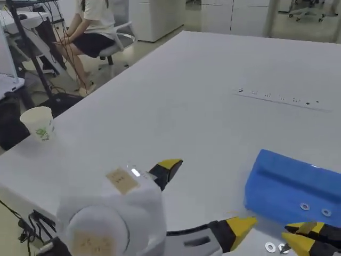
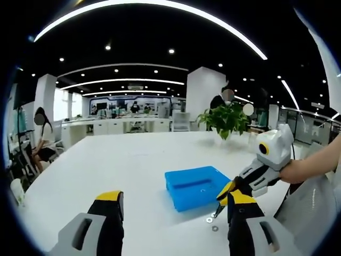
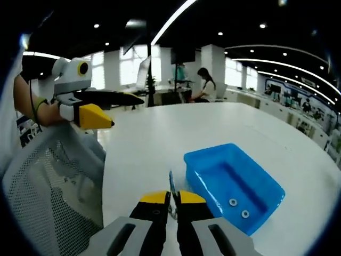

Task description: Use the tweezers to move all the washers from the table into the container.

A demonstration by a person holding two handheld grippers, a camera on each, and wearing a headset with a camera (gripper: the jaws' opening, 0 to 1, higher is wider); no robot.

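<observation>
A blue container sits on the white table at the right, with two washers inside. Two more washers lie on the table just in front of it. My right gripper is shut on thin tweezers, whose tips point down near the loose washers. In the head view the right gripper is at the bottom right corner. My left gripper hovers open to the left of the container, holding nothing.
A paper cup stands near the table's left edge. A power strip lies at the far right of the table. A person sits on a chair beyond the table's far left corner.
</observation>
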